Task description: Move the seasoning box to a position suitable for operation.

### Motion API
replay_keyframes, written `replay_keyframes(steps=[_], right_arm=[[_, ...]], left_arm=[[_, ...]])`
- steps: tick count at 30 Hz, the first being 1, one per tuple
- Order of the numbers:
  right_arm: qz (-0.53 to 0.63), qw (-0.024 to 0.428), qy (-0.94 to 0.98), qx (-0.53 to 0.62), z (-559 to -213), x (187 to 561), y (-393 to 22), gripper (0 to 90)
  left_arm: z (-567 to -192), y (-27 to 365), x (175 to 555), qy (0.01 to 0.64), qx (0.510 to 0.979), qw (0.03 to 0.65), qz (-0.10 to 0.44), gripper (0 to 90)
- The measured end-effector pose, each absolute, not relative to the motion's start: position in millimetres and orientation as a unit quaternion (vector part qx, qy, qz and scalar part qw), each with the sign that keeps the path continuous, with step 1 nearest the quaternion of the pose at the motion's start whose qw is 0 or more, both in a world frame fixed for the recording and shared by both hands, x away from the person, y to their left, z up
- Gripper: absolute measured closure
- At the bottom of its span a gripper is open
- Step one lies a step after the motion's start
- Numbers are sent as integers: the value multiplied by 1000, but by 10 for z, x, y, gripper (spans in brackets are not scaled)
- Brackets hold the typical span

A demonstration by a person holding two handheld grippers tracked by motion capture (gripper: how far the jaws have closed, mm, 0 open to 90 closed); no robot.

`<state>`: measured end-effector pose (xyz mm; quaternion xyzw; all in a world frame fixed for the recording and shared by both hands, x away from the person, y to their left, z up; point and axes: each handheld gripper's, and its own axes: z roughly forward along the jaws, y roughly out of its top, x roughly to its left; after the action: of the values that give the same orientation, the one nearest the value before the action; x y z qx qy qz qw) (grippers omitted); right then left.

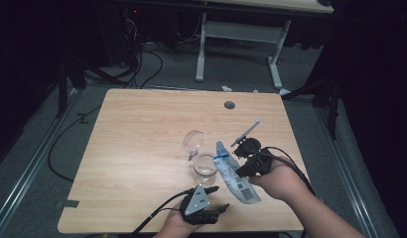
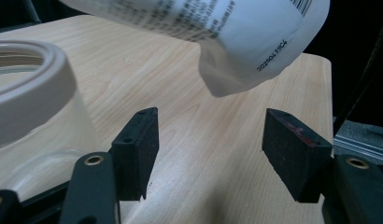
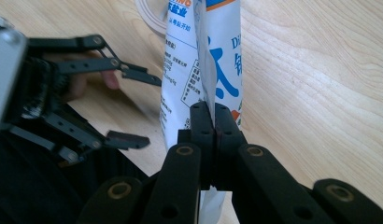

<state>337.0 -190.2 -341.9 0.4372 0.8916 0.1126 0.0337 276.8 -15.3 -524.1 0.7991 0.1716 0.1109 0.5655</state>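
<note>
Right gripper [image 3: 213, 116] pinching pouch [image 1: 234, 173] edge; long axis slanted toward jar [image 1: 205, 166] | left gripper [image 2: 210, 154] spread

My surface [image 1: 142, 148] is light wood with a small round hole [image 1: 229, 105] near its far edge. Under it the floor [image 1: 181, 74] is grey carpet. Black cables [image 1: 152, 64] lie on the floor past the far side, and one more curls along the left. A white desk frame [image 1: 238, 34] with two legs stands farther back. A metal rail [image 1: 23, 173] runs along the floor at my left. The room around is very dark, almost black. A tiny red light [image 1: 135, 11] glows at the back.
</note>
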Motion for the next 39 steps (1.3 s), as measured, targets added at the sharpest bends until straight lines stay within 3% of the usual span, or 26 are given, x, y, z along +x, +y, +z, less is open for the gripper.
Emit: replay_keyframes(steps=[17, 26, 29, 39], right_arm=[[122, 25, 893, 433, -3401, 3357, -1808, 895], [123, 27, 894, 430, -3423, 3371, -1796, 895], [121, 26, 894, 430, -3426, 3375, -1792, 895], [116, 38, 896, 426, -3415, 3391, -1763, 896]], left_arm=[[-5237, -466, 2802, 157, 798, 567, 130, 319], [-5214, -481, 2766, 162, 797, 564, 145, 448], [-5193, -464, 2759, 175, 795, 564, 139, 537], [-5136, -480, 2662, 183, 794, 558, 159, 598]])
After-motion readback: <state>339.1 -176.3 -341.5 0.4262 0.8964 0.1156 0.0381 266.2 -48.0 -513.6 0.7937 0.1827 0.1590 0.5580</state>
